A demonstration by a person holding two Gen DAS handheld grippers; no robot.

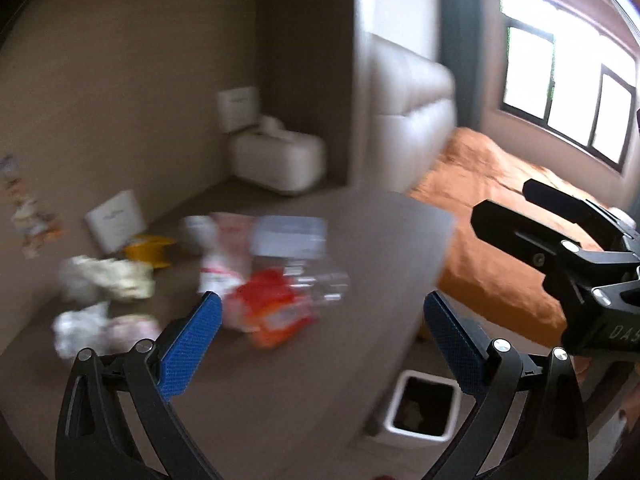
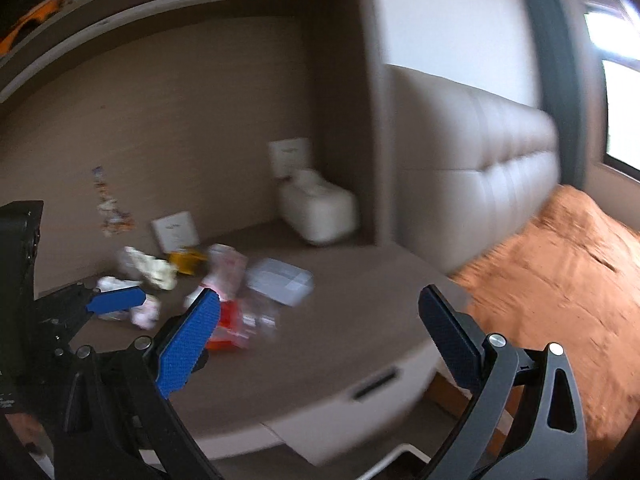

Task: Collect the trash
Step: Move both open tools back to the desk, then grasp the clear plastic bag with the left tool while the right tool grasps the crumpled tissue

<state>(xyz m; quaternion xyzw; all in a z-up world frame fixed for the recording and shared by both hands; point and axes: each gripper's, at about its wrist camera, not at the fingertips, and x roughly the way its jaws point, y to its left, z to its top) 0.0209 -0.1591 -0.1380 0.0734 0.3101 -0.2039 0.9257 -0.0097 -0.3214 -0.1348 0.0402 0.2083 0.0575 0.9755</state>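
Seemingly between grabs, the left gripper (image 1: pixel 320 316) in the left wrist view has its blue pads spread wide and nothing between them, hovering above the desk (image 1: pixel 360 240). Ahead of it and slightly left lies the trash pile: an orange wrapper (image 1: pixel 272 312) nearest, touching a clear plastic bottle (image 1: pixel 320 284) whose long axis runs roughly left to right, with crumpled paper (image 1: pixel 108 280) further left. Below the desk's near edge, just right of the gripper, stands a white bin (image 1: pixel 420 404), open-topped, with something dark inside that I cannot make out. The right gripper (image 1: pixel 560 248) sits off to the right, out over the bed. Next, in the right wrist view, the right gripper (image 2: pixel 320 316) is likewise wide open and empty; the orange wrapper (image 2: pixel 228 328) lies just past its left finger, and the left gripper (image 2: pixel 116 300) hovers closer to the crumpled paper (image 2: pixel 156 272), so I judge the left better placed for that pile.
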